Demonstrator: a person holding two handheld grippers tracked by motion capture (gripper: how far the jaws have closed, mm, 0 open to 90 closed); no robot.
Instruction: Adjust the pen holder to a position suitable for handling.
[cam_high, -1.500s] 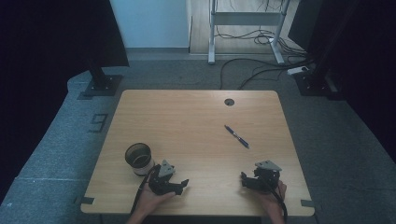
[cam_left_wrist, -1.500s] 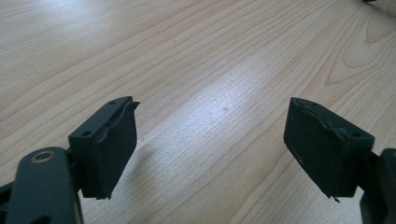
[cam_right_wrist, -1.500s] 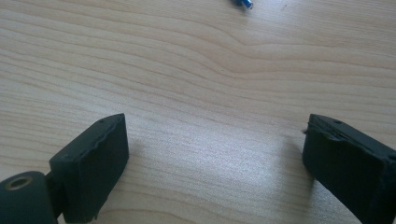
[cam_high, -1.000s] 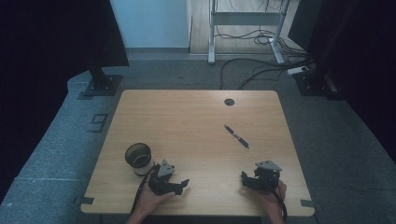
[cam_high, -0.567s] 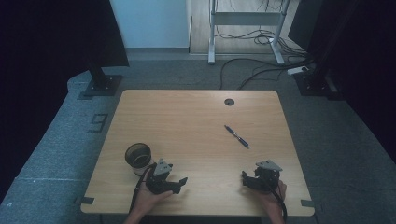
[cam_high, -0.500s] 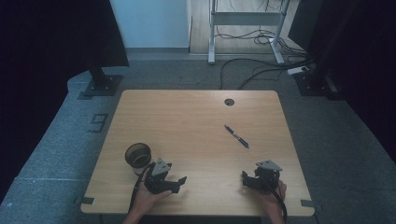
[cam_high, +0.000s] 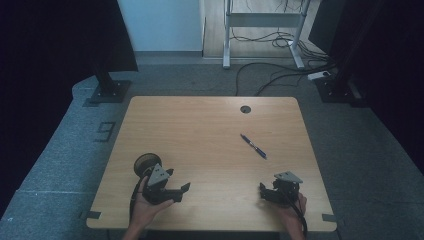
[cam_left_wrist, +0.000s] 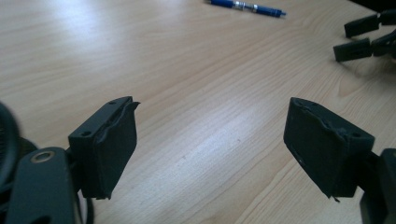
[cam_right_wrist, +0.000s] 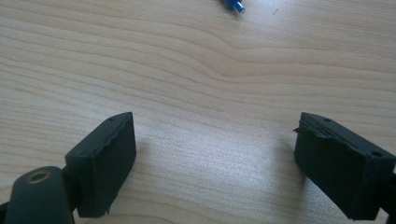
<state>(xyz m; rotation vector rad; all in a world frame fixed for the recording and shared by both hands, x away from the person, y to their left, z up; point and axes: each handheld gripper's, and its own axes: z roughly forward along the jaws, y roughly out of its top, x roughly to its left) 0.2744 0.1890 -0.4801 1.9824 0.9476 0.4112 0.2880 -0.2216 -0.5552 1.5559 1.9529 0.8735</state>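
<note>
- L gripper sat low near the table's front edge, jaws spread wide w/ nothing between; in the left gripper view only bare wood lay between the pads.
- R gripper rested by the front edge too, jaws likewise spread wide & empty; bare wood between them in the right gripper view.
- Pen lay flat, well ahead of the R jaws & apart from them; just its blue tip showed beyond the jaw tips in the right gripper view.
- From the L jaws, pen was far ahead & across, w/ the R gripper's tips off to one side.
- Dark round cup stood just behind the L gripper, touching or nearly so; couldn't tell which.
- Judged step: reach for the pen, prob. w/ R gripper since it was nearer.
- To do it well: keep jaws wide on approach, turn wrist so pads straddle the barrel crosswise, not along it.
- Come down at mid-barrel, tips almost on the wood, then close slowly.
- Risk: thin round barrel could roll or skid if one pad touched first.
</note>
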